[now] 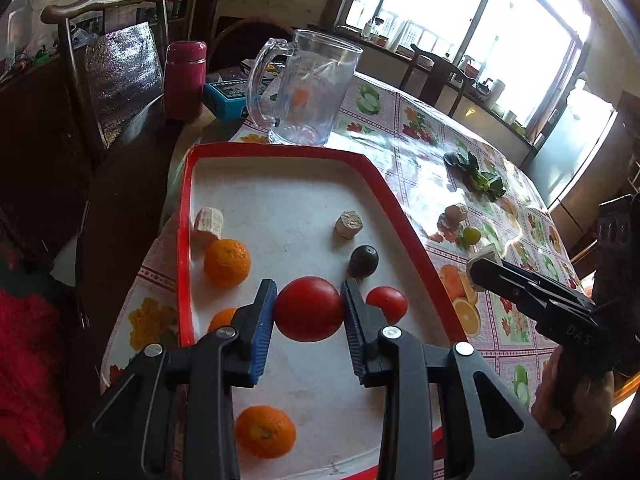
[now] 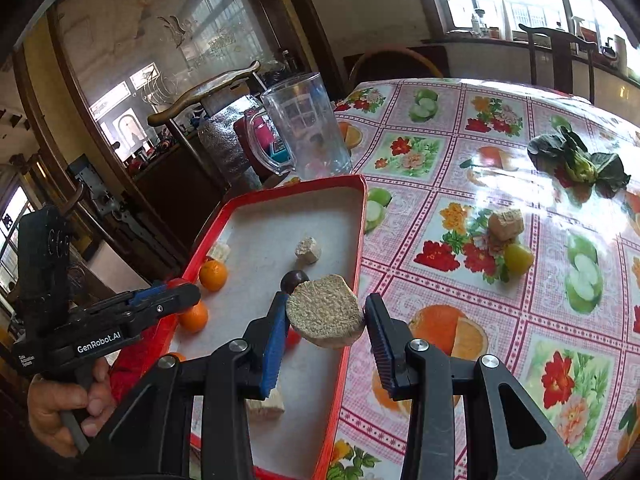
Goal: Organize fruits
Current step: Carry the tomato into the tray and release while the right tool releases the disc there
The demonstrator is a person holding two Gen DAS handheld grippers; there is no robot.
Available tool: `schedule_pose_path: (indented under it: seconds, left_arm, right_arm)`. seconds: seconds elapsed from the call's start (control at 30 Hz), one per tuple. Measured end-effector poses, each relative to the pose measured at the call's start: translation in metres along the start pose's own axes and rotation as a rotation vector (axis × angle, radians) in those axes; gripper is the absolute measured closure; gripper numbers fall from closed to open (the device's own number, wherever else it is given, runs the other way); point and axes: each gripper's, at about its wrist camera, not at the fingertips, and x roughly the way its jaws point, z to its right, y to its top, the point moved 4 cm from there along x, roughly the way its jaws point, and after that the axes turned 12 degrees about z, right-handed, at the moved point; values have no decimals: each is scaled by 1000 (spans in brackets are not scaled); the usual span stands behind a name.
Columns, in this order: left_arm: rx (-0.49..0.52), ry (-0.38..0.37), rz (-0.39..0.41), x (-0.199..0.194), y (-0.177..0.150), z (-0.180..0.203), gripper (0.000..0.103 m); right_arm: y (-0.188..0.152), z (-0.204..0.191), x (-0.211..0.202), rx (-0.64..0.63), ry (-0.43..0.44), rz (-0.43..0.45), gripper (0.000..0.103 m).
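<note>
Item: shallow rectangular tray with a red rim and white floor [image 1: 188, 216], sitting at the table's near edge on a glossy fruit-print oilcloth [image 2: 460, 184].

Tools: the left gripper [image 1: 308, 310] is clamping its blue pads on a large round red tomato [image 1: 309, 309] and hanging it above the tray floor. The right gripper [image 2: 326, 314] is pinching a pale, fibrous cut stalk section [image 2: 325, 311] between nearly closed pads, right over the tray's long red rim.

Already lying in the tray: three orange mandarins, the clearest one near the left wall [image 1: 227, 262]; a smaller red tomato [image 1: 387, 303]; a dark round fruit [image 1: 363, 261]; two pale stalk pieces, one against the left rim [image 1: 208, 222], one mid-floor [image 1: 349, 224].

Outstanding on the cloth, well apart from the tray: another pale stalk piece [image 2: 506, 224] touching a small yellow-green round fruit [image 2: 518, 258], and a bunch of dark leafy greens [image 2: 576, 160].

Judgement: the sorting is looking well past halfway; two items are being carried and about three are awaiting collection.

Also present: a clear glass mug [image 1: 304, 84] just beyond the tray's far end.

Obscured: the gripper arms are covering the tray's near end. Another pale chunk is showing only partly below the right gripper. What the dark fruit is cannot be made out.
</note>
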Motion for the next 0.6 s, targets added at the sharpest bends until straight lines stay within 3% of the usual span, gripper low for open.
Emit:
schedule_pose_path:
  seconds: [0.3, 0.6]
  left_arm:
    - [44, 39, -15, 27, 37, -22, 72]
    - [79, 88, -82, 84, 62, -42, 72]
  right_arm:
    - [36, -14, 62, -74, 14, -57, 64]
    - [46, -20, 128, -144, 0, -163, 64]
